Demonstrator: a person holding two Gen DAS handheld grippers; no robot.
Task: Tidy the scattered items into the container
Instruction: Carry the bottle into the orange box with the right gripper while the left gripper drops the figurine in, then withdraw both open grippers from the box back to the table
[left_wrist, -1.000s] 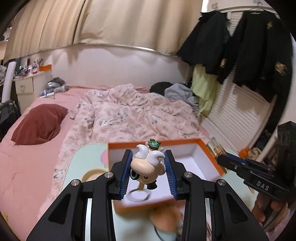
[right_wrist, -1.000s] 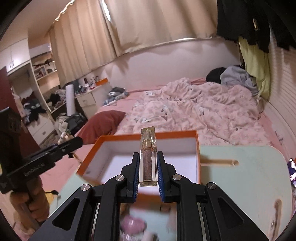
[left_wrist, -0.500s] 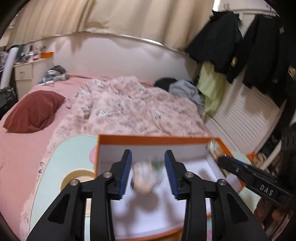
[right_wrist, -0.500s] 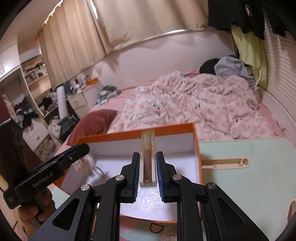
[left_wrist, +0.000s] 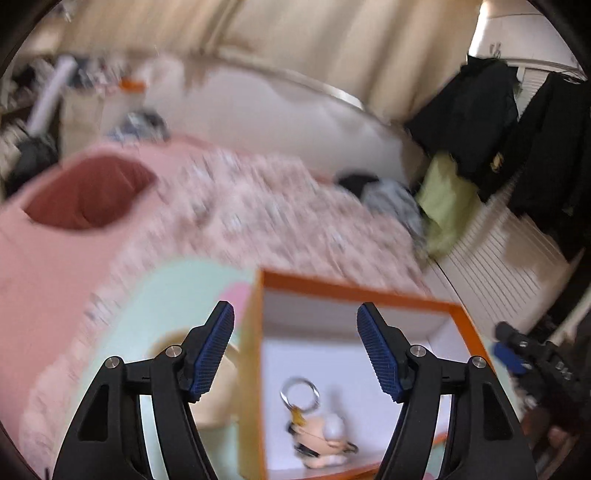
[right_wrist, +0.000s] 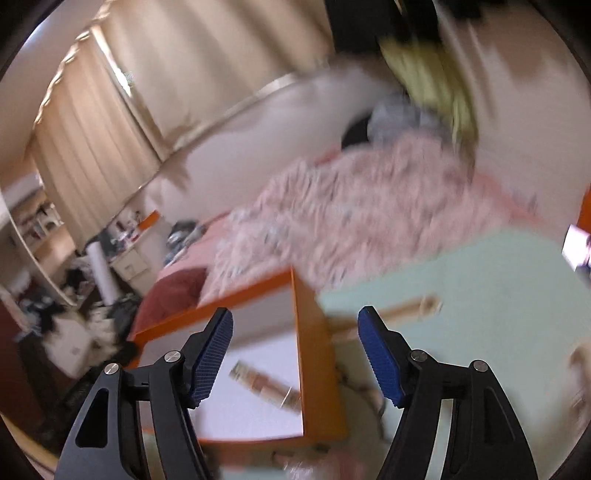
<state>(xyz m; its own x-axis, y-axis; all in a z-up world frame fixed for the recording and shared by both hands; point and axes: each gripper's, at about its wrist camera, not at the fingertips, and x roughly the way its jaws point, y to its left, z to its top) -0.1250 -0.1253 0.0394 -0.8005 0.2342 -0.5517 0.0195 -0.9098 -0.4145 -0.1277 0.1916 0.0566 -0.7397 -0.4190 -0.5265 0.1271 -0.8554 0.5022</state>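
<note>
Low in the left wrist view, left claw (left_wrist: 295, 347) spread wide, jaws just opened, nothing between the pads; figurine keychain (left_wrist: 317, 435) lying on the white floor of the orange box (left_wrist: 255, 354), lower centre, clear of the blue pads. Low in the right wrist view, right claw (right_wrist: 295, 350) likewise parted after just opening, empty; glass tube (right_wrist: 264, 386) lying flat inside the same box, lower centre. Box standing on the pale green tabletop (right_wrist: 480, 280). Both views blurred.
</note>
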